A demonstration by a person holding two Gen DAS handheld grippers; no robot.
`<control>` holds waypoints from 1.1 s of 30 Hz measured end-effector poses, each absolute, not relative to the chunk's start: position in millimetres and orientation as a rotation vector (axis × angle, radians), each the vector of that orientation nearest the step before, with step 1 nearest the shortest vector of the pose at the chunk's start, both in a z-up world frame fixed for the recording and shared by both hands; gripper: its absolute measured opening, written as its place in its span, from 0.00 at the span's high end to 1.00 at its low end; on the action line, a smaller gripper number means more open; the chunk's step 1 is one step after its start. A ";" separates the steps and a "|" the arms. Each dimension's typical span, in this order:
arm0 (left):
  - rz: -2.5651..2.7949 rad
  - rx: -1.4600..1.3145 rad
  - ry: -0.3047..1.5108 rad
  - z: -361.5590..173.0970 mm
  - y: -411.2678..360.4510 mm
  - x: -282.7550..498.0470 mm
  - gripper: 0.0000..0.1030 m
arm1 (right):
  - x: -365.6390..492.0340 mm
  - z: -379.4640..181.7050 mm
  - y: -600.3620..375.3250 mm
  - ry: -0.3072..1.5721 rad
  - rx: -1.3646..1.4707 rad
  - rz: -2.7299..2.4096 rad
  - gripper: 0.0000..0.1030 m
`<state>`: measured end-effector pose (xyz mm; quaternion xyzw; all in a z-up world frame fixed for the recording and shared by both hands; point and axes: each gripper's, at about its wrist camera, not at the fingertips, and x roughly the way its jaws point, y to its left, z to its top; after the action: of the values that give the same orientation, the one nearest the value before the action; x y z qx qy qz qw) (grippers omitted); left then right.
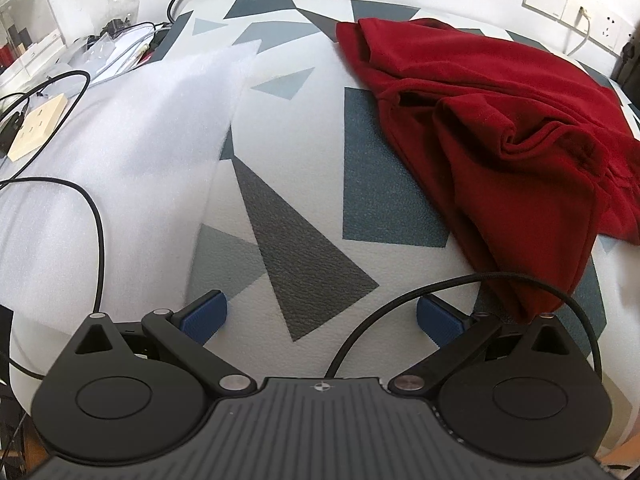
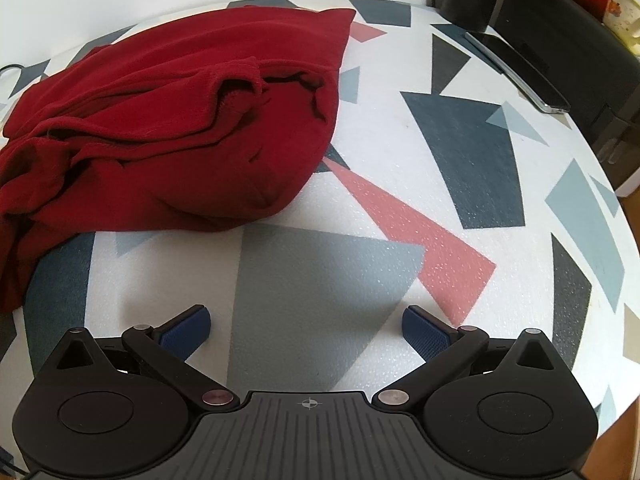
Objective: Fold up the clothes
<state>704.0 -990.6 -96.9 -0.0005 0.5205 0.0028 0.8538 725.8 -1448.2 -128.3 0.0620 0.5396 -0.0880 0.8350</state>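
Note:
A dark red garment (image 1: 492,132) lies crumpled on a table cover with a geometric pattern (image 1: 304,208). In the left wrist view it fills the upper right; its near edge reaches down close to my right fingertip. My left gripper (image 1: 322,316) is open and empty, to the left of and nearer than the garment. In the right wrist view the garment (image 2: 168,120) is at the upper left. My right gripper (image 2: 306,328) is open and empty above the cover (image 2: 400,184), nearer than the garment and to its right.
A white foam sheet (image 1: 120,160) covers the table's left part. Black cables (image 1: 96,216), a beige power strip (image 1: 36,128) and clutter lie at the far left. A phone (image 2: 516,68) and a black chair (image 2: 568,52) are at the far right. Wall sockets (image 1: 576,4) are behind.

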 end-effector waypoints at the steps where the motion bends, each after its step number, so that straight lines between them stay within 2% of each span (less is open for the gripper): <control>1: 0.008 -0.003 1.096 -96.8 -990.6 703.8 0.00 | 726.2 -128.4 -1448.3 1.145 0.130 -0.185 0.01; 33: 0.020 -0.015 1.127 -95.8 -989.7 708.1 0.00 | 726.2 -129.2 -1447.8 1.149 0.134 -0.185 0.01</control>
<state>708.1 -989.7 -95.8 -0.0073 0.5340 0.0093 0.8454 726.2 -1447.8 -129.2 0.0631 0.5423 -0.0873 0.8333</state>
